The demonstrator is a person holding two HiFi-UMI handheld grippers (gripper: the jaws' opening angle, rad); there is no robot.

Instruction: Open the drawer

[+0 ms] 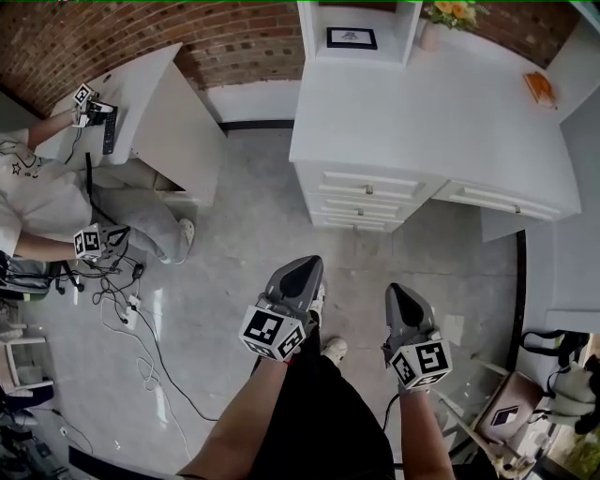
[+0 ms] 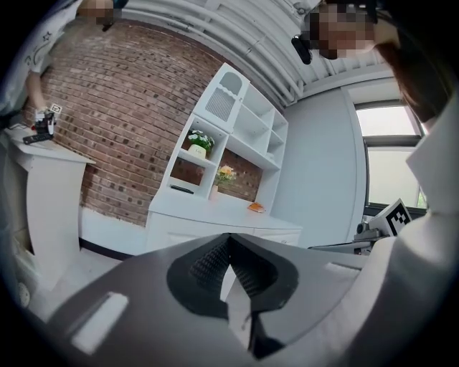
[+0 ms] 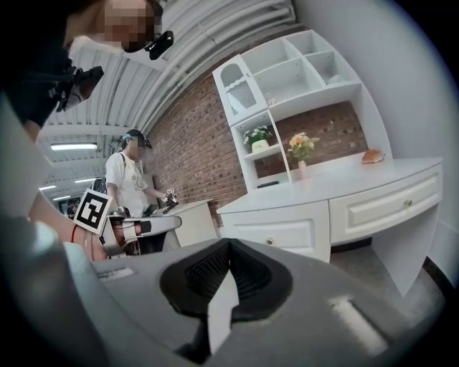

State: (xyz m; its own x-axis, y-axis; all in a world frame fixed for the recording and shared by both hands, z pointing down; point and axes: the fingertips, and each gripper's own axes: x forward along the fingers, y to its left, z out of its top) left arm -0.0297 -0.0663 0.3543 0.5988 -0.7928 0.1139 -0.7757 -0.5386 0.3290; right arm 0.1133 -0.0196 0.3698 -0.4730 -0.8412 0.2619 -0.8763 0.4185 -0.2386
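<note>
The left gripper hangs over the floor with its jaws together and nothing between them. Just to its right, the right gripper is likewise closed and empty. Ahead, well apart from both, the top drawer sits shut under the white counter.

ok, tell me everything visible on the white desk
The desk is white, looks like painted wood, with a broad curved top set against the brick wall. Three stacked drawers sit under its left part and one wide drawer to the right. All are shut and have small knobs. A white shelf unit stands on its back edge. Flowers and a small orange thing rest on top. It stands on the grey floor.
</note>
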